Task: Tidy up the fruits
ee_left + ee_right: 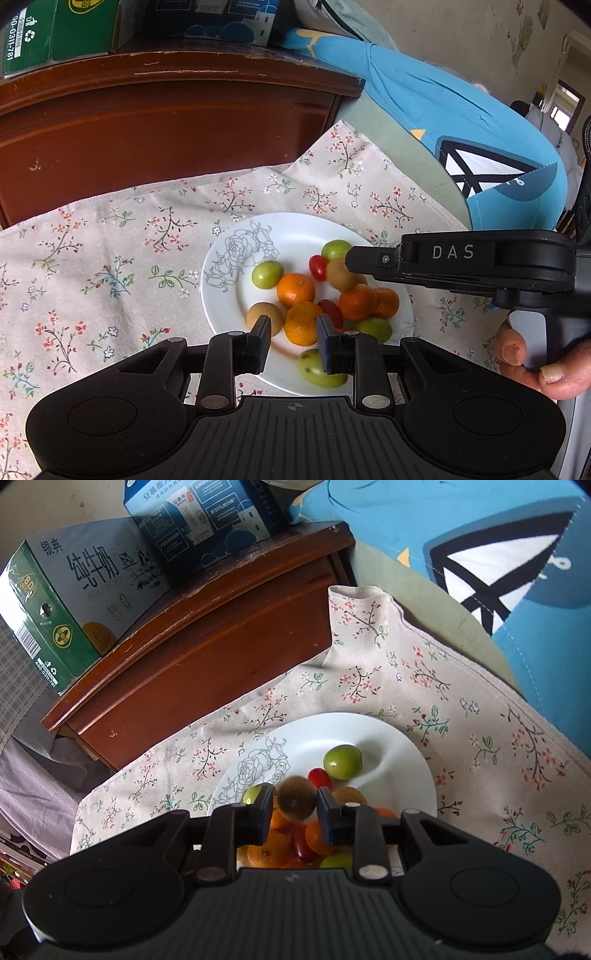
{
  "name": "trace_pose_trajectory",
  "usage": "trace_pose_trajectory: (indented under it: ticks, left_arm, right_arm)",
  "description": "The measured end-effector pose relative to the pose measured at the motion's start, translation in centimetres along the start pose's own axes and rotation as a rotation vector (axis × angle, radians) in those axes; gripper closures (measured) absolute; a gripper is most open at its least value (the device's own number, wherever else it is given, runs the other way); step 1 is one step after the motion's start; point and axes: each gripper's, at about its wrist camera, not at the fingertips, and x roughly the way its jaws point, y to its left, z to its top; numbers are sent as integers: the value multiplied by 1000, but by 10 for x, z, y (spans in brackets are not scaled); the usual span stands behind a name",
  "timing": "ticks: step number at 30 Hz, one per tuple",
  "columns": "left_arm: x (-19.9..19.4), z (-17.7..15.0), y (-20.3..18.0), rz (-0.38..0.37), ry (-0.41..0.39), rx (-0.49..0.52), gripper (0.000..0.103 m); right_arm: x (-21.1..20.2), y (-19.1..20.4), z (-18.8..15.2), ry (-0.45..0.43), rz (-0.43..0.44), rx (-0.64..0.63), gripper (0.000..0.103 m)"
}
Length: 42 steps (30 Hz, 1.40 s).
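Observation:
A white plate (236, 295) with a rose drawing sits on a floral cloth and holds several fruits: oranges (295, 289), green fruits (266, 274), red cherry tomatoes (317, 266) and a tan round fruit (263, 315). My left gripper (293, 339) is open and empty, its fingers either side of an orange (301, 323) at the plate's near edge. My right gripper (293, 805) has a blurred brownish-green fruit (297, 799) between its fingers above the plate (388, 746); it is seen in the left wrist view (349, 258) at that fruit (338, 275).
A dark wooden cabinet (166, 122) stands behind the cloth (110, 258), with a green milk carton box (74, 602) and a blue box (207, 520) on top. A blue patterned blanket (461, 122) lies to the right.

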Motion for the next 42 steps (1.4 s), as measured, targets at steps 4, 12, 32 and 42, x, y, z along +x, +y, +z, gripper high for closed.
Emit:
trace_pose_trajectory:
  ticks: [4, 12, 32, 42]
  left_arm:
    - [-4, 2, 5, 26, -10, -17, 76]
    - [-16, 4, 8, 102, -26, -10, 42]
    - [-40, -13, -6, 316, 53, 33, 14]
    - [-48, -7, -13, 329, 50, 33, 7]
  right_arm:
    - [-2, -2, 1, 8, 2, 14, 68]
    - [-7, 8, -4, 27, 29, -17, 61]
    - [-42, 17, -32, 63, -165, -88, 26]
    - [-65, 20, -35, 57, -215, -58, 15]
